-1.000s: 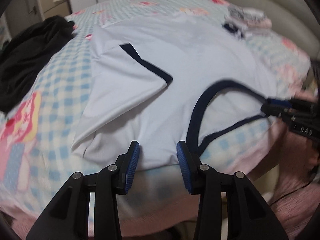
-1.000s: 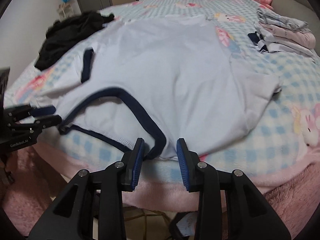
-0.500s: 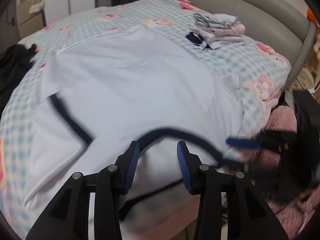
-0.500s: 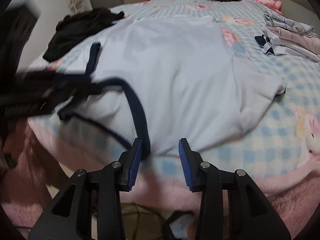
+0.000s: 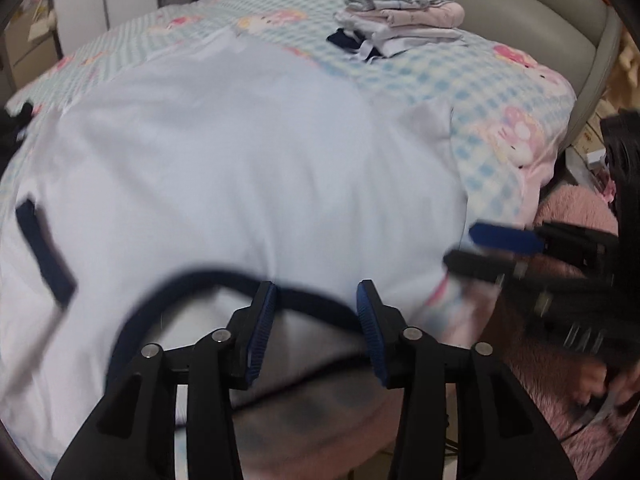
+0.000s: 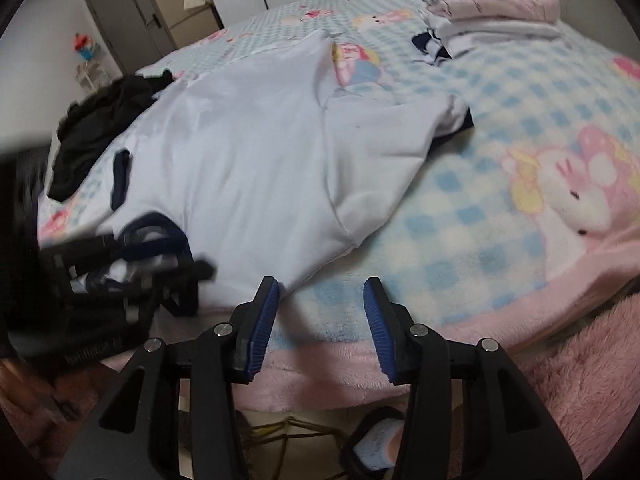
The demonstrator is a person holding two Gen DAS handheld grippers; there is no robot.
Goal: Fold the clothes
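A white T-shirt [image 5: 240,168] with navy trim lies spread on the bed, neck toward me; it also shows in the right wrist view [image 6: 256,176]. Its navy collar [image 5: 200,280] curves just beyond my left gripper [image 5: 316,300], which is open and empty over the collar. My right gripper [image 6: 320,296] is open and empty at the bed's near edge, just right of the shirt's shoulder corner. The right gripper also appears in the left wrist view [image 5: 476,248], and the left gripper appears blurred in the right wrist view [image 6: 172,272]. One navy-cuffed sleeve [image 6: 400,128] lies out to the right.
A stack of folded clothes [image 5: 400,20] sits at the far right of the checked blanket [image 6: 520,120]. A black garment [image 6: 96,128] lies at the far left. A pink fluffy rug [image 6: 580,380] is below the bed edge. Cupboards and a door [image 6: 120,20] stand beyond.
Both grippers have swung to the right. The left one moved along the collar toward the shirt's middle; the right one moved off the collar to the shoulder corner. The shirt lies still.
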